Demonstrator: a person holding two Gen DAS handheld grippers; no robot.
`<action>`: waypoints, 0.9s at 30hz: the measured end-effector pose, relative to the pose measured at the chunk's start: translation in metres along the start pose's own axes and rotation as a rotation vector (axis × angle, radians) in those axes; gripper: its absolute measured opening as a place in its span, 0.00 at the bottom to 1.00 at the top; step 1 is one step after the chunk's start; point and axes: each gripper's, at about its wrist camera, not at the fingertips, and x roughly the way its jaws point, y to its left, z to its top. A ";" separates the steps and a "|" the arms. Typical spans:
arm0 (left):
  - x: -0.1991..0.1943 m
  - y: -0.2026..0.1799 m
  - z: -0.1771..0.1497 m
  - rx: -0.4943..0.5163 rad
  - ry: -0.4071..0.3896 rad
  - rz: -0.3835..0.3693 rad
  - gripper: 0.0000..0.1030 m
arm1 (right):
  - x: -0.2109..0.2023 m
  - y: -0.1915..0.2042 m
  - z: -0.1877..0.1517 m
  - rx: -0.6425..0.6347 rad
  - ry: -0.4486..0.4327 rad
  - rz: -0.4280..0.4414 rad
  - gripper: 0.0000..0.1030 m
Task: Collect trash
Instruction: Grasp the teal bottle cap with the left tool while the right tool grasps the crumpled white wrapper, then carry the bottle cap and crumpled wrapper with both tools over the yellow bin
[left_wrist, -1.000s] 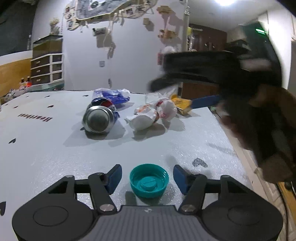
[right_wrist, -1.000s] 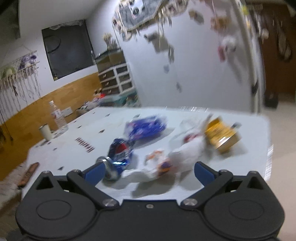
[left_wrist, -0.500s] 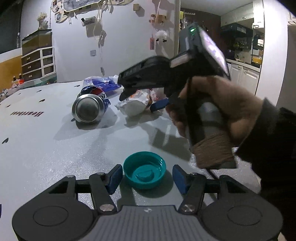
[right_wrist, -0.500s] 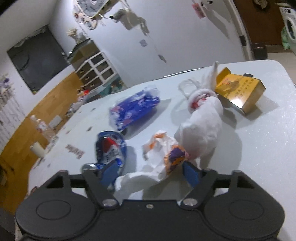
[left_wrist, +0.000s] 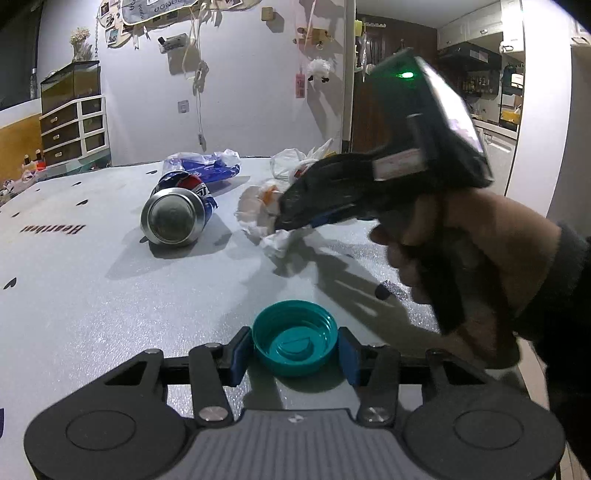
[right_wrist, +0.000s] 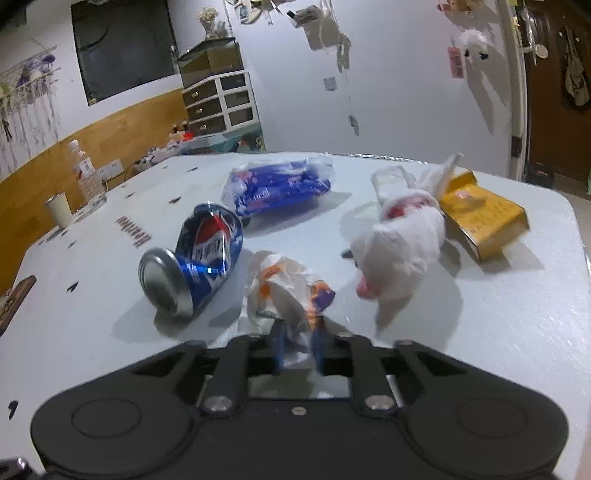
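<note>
Both grippers are closing on trash. Right gripper (right_wrist: 298, 345) is pinching the near edge of the crumpled white paper wrapper with orange and purple print (right_wrist: 284, 291), its blue pads nearly together on the thin paper; the wrapper is lying on the white table (right_wrist: 498, 332) between the dented blue soda can (right_wrist: 192, 266) and the wadded white tissue bundle (right_wrist: 402, 243). Left gripper (left_wrist: 294, 349) is closing its pads against the sides of the teal plastic bottle cap (left_wrist: 294, 338), lying open side up. A secure pinch before lifting is probably best, since thin paper may tear or slip, and squeezing the cap evenly should keep it from popping out.
</note>
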 end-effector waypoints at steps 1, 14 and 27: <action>-0.001 0.000 -0.001 0.000 0.000 -0.002 0.48 | -0.003 -0.002 -0.002 0.010 0.005 0.007 0.13; -0.024 0.005 -0.002 -0.084 -0.044 0.026 0.48 | -0.065 -0.004 -0.027 0.002 -0.014 0.024 0.09; -0.068 -0.025 0.025 -0.066 -0.135 0.011 0.48 | -0.161 -0.022 -0.047 0.013 -0.121 -0.041 0.09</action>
